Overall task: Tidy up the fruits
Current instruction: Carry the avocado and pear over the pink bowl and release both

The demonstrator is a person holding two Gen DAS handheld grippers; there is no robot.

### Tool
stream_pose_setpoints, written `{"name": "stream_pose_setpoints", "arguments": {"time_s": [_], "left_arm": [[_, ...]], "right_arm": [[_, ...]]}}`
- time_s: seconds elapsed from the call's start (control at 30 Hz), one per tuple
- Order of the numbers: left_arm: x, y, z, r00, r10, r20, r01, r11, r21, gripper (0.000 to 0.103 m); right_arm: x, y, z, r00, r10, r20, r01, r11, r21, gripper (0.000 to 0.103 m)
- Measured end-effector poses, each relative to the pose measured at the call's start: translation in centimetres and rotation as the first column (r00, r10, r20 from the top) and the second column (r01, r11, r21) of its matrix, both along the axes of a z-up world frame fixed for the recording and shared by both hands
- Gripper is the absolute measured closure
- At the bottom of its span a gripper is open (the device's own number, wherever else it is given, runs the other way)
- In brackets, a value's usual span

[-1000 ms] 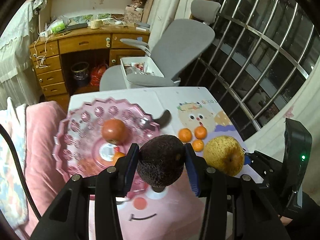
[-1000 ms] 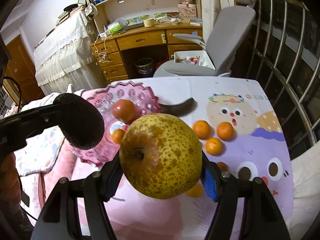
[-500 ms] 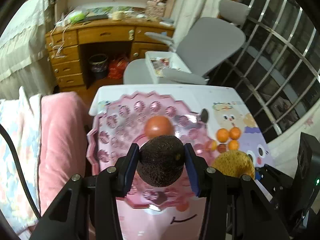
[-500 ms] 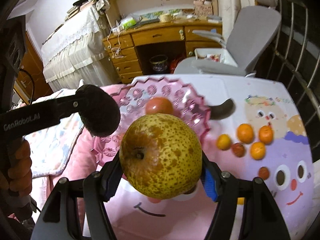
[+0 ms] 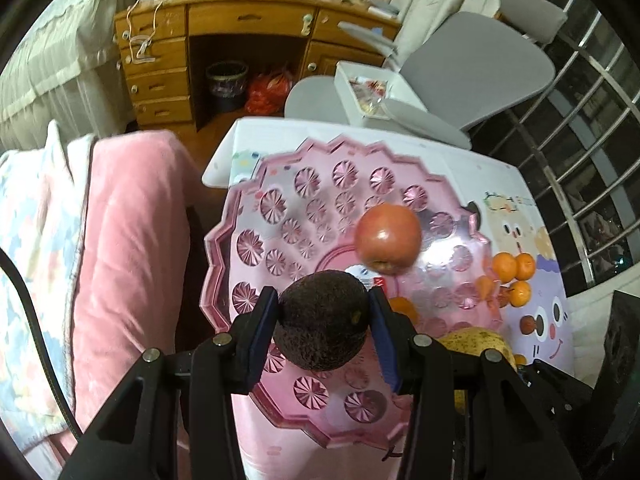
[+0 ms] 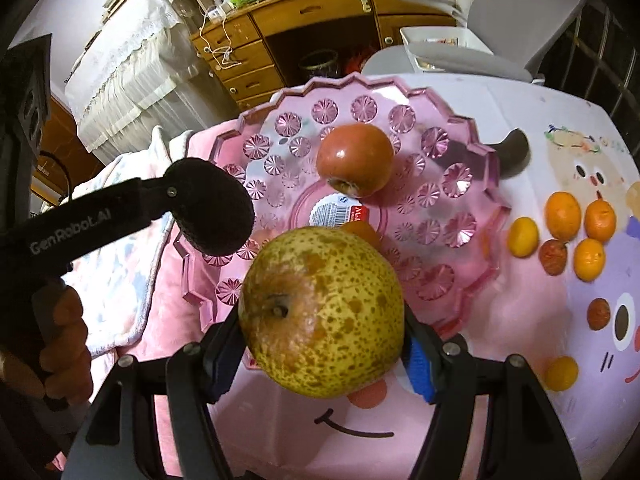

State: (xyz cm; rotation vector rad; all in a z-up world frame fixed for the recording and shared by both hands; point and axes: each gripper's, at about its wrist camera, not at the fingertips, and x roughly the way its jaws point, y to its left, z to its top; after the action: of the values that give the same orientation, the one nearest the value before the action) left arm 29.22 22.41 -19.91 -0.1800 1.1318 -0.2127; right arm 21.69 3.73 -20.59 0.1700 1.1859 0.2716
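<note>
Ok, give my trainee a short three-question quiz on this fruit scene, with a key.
1. True or false: the right gripper holds the avocado.
2. Which fruit already sits in the pink plate? A) red apple B) banana C) grapes
3. Fill in: the left gripper carries its fruit over the ____.

Key: 1 false, it holds the spotted pear; 2 A; 3 pink plate.

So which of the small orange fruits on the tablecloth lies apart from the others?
The small orange fruit nearest the camera, below the cartoon eye. It lies alone, while the other four cluster together farther back, right of the pink bowl.
</note>
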Motion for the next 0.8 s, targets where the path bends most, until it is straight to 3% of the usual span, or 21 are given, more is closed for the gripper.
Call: {"name": "stream_pose_setpoints", "arguments": {"time_s": [0.1, 0.2, 0.3, 0.47, 0.57, 0.8], "left_arm": [[0.7, 0.1, -0.9, 1.000, 0.002, -0.021, -0.003, 1.000, -0.018, 0.069], [1.0, -0.3, -0.4, 1.000, -0.010, 0.014, 0.011, 0.999, -0.033, 0.069], [1.2, -1.1, -0.6, 1.000, -0.026, -0.011, 0.025, 0.999, -0.027, 0.069], [0.7, -1.0, 0.0, 1.000, -0.024, 0.000, 0.024, 0.999, -0.021, 0.060], [0.3, -0.9, 0.4, 1.000, -0.024, 0.001, 0.024, 1.000, -0.014, 0.058], [-1.2, -1.6, 2.1, 0.999, -0.024, 0.027, 0.024, 1.000, 0.005, 0.046]], "right_arm": [[0.4, -0.2, -0.6, 1.000, -0.011, -0.022, 0.011, 1.000, 0.005, 0.034], [0.8, -0.3, -1.0, 0.999, -0.027, -0.043, 0.027, 1.000, 0.004, 0.034], [1.0, -0.4, -1.3, 0.997, -0.039, -0.060, 0.039, 0.999, 0.008, 0.033], [0.5, -1.0, -1.4, 0.996, -0.052, -0.068, 0.054, 0.998, 0.023, 0.033], [0.1, -1.6, -0.4, 0.998, -0.064, -0.027, 0.066, 0.995, 0.078, 0.027], [-1.5, -2.3, 1.9, 0.996, -0.072, 0.052, 0.067, 0.994, 0.090, 0.027]]}}
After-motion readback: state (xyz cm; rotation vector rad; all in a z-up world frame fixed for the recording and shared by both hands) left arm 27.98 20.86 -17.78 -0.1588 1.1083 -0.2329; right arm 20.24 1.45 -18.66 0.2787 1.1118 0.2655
